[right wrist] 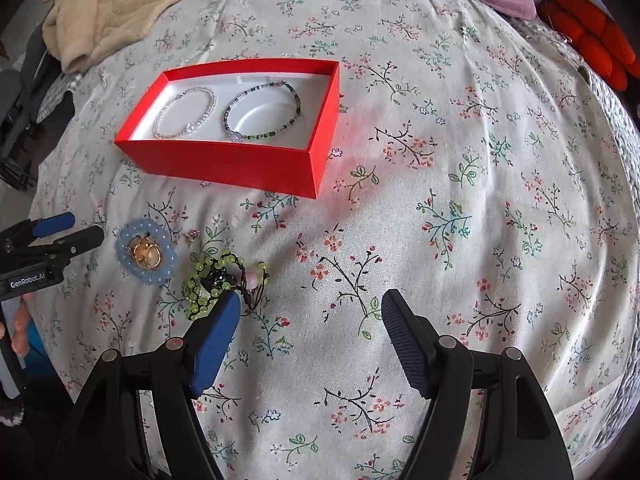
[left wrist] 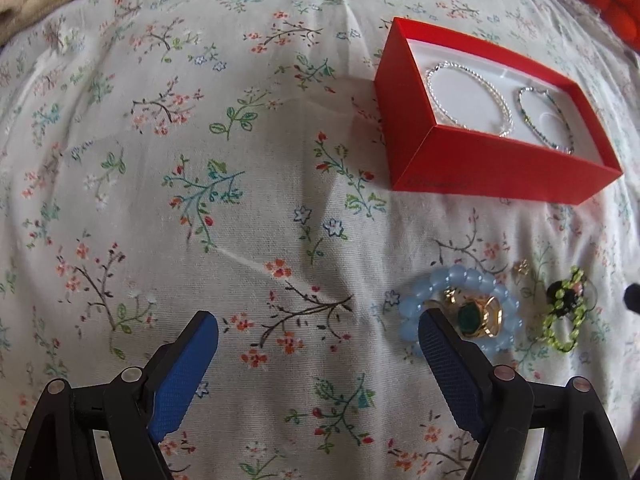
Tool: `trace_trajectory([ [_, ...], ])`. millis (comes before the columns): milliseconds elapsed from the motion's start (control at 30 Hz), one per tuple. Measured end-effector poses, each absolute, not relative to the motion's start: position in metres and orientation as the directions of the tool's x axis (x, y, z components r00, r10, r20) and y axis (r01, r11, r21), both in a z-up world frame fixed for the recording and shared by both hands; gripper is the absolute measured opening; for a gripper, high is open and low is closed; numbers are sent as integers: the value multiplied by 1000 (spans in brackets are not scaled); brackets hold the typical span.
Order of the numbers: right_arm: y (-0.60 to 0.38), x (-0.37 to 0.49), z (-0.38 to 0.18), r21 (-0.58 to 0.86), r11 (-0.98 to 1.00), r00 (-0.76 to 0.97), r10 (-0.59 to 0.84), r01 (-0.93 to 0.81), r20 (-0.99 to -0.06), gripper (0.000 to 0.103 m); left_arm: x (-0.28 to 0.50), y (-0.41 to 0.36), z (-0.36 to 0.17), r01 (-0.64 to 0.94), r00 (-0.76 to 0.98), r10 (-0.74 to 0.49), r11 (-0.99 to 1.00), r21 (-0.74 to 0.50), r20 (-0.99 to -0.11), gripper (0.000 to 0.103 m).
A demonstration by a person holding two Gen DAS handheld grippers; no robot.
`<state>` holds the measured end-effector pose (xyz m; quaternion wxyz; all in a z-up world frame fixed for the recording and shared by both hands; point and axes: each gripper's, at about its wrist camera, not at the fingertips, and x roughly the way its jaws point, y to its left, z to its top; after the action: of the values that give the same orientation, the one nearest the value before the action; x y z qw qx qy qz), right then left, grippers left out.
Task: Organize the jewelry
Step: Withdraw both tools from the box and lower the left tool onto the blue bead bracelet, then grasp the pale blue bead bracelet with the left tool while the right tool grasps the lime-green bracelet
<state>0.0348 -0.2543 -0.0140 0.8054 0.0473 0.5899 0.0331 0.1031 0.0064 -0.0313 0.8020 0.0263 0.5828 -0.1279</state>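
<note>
Both grippers over floral bedsheet (left wrist: 240, 200), jaws apart, empty.
Two beaded bracelets in red box (right wrist: 224, 168); blue bead bracelet (left wrist: 460, 308), gold rings (left wrist: 480, 314), green beaded piece (right wrist: 208, 284) loose beside left gripper (left wrist: 318, 334) and right gripper (right wrist: 312, 320).

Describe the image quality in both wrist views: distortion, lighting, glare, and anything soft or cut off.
Left wrist view: strong fisheye bulge bends the floral sheet; soft even daylight, no glare; the red box is sharp, while the edges look soft. Right wrist view: same barrel warp with dark vignetted corners; a faint red cast tints the sheet beside the box; the left gripper is cut off at the frame edge.
</note>
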Motion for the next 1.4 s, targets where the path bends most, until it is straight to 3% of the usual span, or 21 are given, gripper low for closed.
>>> trace_trajectory([
  [133, -255, 38, -17, 141, 990, 290, 130, 19, -948, 76, 106, 1, -36, 230, 249, -239, 956, -183, -938, 63],
  [200, -254, 40, -18, 141, 990, 287, 129, 21, -949, 76, 107, -4, -39, 231, 232, -253, 952, -200, -939, 41],
  [300, -251, 41, -19, 144, 990, 282, 134, 15, -950, 76, 109, -13, -43, 234, 221, -260, 950, -208, -940, 27],
  [500, -242, 42, -20, 144, 989, 277, 142, -12, -950, 76, 114, -30, -41, 257, 224, -277, 942, -217, -934, 21],
  [1033, -235, 46, -25, 141, 990, 265, 140, -15, -954, 76, 118, -71, -58, 379, 234, -233, 916, -132, -944, 22],
  [1233, -238, 49, -27, 225, 974, 268, 208, 31, -940, 75, 127, -79, -60, 389, 269, -226, 915, -109, -936, 21],
  [1267, -240, 50, -28, 250, 967, 272, 228, 46, -935, 74, 129, -79, -60, 381, 268, -229, 917, -115, -936, 20],
  [1333, -243, 51, -28, 305, 950, 277, 276, 65, -920, 57, 132, -80, -59, 362, 270, -223, 925, -116, -937, 11],
  [1400, -243, 53, -30, 341, 937, 269, 311, 74, -912, 51, 134, -74, -57, 346, 263, -233, 929, -134, -936, 9],
])
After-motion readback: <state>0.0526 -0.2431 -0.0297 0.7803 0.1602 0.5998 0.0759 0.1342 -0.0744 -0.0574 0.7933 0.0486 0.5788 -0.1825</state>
